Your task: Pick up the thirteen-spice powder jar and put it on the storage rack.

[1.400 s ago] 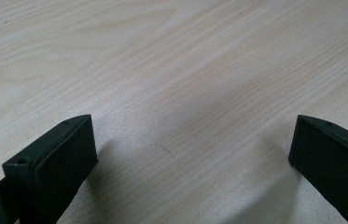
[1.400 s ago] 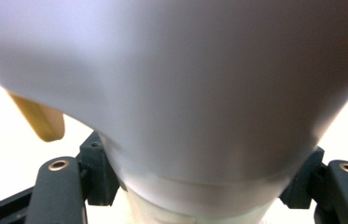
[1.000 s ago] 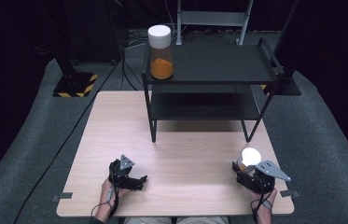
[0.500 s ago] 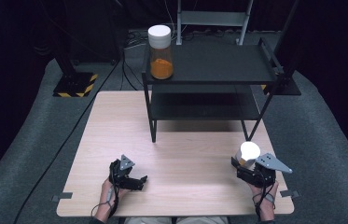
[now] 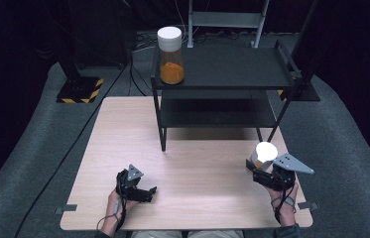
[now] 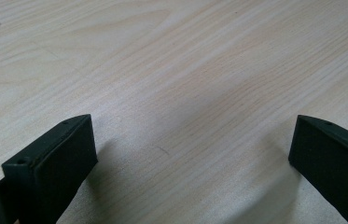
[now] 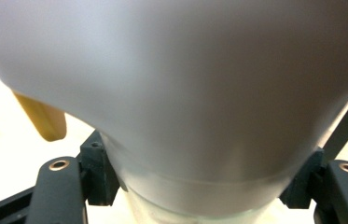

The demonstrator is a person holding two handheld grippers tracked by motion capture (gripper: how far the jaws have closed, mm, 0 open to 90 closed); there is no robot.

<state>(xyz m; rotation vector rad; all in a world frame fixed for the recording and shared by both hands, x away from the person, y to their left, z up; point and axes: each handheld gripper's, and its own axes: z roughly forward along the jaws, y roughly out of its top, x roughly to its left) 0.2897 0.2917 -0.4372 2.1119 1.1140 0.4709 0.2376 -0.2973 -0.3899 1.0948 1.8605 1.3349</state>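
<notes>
Right front of table [image 5: 197, 168]: jar [image 5: 266, 151], white lid up, clamped in right gripper [image 5: 259, 164] and raised off the wood.
Right jaws: closed on jar [image 7: 185, 93] just under the lid, one pad pressing each side, seen close up in right gripper view [image 7: 199, 186]; yellow-orange contents glimpsed at the left edge.
Near left of table: left gripper [image 5: 148, 192] low over bare wood, pointing toward the middle.
Left jaws: wide apart, nothing between them, only wood grain in left gripper view [image 6: 190, 154].
Far side: black rack [image 5: 232, 64] with two shelves, standing on the table's far half.
Rack top, left corner: second jar [image 5: 171, 49], white lid, orange powder in its lower part, upright.
Rack top, rest: bare, room beside second jar; lower shelf also bare, as far as visible.
Done, by the look of it: grasp made, jar lifted clear of table.
Left, as a guess: carry forward and left to the rack, set upright on a shelf, probably beside second jar; then release and draw back.
Progress: early to middle; jar well apart from rack, whole carry and placing yet to come.
Grip: seemingly firm, hold high on the jar, body hanging below the pads; slight tilt cannot be ruled out.
Left gripper's role: none apparent yet.
</notes>
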